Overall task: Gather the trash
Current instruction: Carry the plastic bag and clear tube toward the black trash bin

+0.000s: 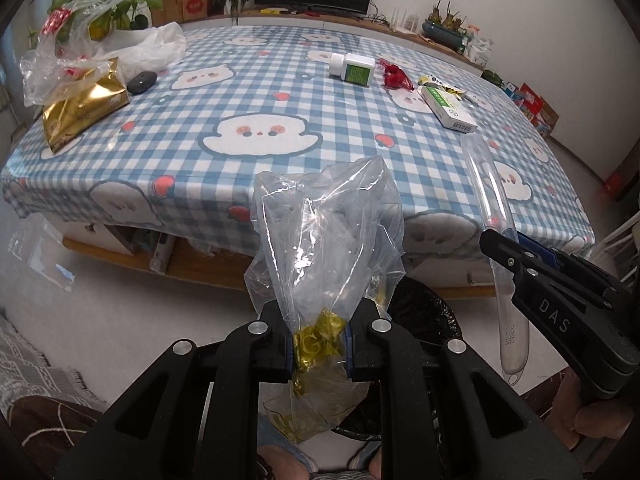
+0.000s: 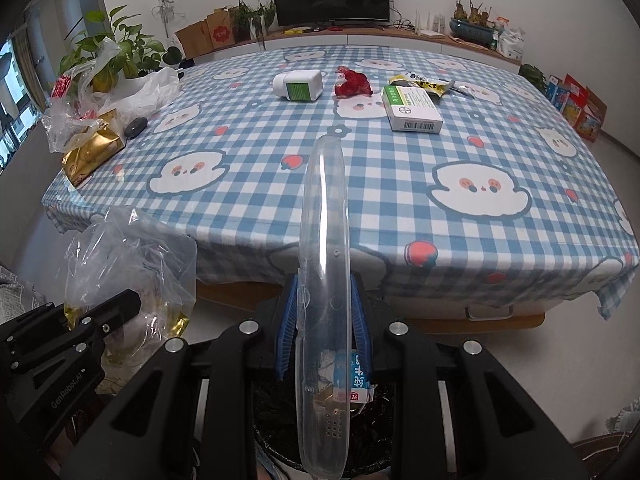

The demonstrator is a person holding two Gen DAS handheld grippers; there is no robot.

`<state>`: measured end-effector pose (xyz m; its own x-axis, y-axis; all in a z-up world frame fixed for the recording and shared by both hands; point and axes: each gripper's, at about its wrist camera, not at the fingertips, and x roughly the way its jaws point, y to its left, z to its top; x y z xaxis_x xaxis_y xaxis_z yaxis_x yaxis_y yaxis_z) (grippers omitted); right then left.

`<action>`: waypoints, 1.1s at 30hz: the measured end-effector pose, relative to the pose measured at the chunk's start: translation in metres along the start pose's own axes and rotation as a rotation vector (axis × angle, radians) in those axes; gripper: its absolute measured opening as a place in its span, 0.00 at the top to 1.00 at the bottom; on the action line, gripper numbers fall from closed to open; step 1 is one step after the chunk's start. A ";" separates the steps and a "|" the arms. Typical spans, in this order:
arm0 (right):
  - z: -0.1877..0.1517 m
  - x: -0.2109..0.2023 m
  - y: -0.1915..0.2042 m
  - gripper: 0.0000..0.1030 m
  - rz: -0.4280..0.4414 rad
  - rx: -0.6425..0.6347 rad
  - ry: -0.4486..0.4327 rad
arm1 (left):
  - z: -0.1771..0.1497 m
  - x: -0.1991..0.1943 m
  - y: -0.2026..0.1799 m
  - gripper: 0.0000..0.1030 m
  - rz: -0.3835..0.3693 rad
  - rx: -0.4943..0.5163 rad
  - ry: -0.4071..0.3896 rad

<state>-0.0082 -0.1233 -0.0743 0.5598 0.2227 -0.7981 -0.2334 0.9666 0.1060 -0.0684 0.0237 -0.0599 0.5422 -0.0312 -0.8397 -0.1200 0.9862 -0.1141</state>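
Note:
My left gripper (image 1: pixel 320 346) is shut on a clear plastic bag with gold wrappers inside (image 1: pixel 324 248), held in front of the table edge above a black-lined trash bin (image 1: pixel 424 312). My right gripper (image 2: pixel 324 320) is shut on a long clear plastic case (image 2: pixel 324 264), held upright over the same bin (image 2: pixel 280 420), which holds a small carton. The case (image 1: pixel 496 248) and right gripper (image 1: pixel 560 300) also show at the right of the left wrist view. The bag (image 2: pixel 132 264) and left gripper (image 2: pixel 92 328) show at the left of the right wrist view.
On the checked tablecloth (image 2: pixel 360 184) lie a white bottle (image 2: pixel 300 85), a red wrapper (image 2: pixel 354 82), a green-white box (image 2: pixel 412 110), a yellow-black wrapper (image 2: pixel 424 82), a gold tissue pack (image 2: pixel 92 152), a dark mouse (image 2: pixel 135 126) and plastic bags (image 2: pixel 120 88).

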 end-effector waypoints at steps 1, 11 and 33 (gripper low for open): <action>-0.003 0.000 0.000 0.76 -0.001 0.001 -0.001 | -0.004 0.002 0.000 0.85 0.000 0.001 0.005; -0.028 -0.003 -0.001 0.76 0.008 0.004 0.006 | -0.035 0.015 0.006 0.85 -0.003 -0.005 0.043; -0.072 0.065 -0.007 0.76 -0.006 0.032 0.100 | -0.057 0.084 0.028 0.85 0.043 -0.025 0.140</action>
<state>-0.0276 -0.1245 -0.1692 0.4789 0.2043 -0.8538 -0.2036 0.9719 0.1184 -0.0740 0.0391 -0.1636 0.4155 -0.0132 -0.9095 -0.1617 0.9829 -0.0882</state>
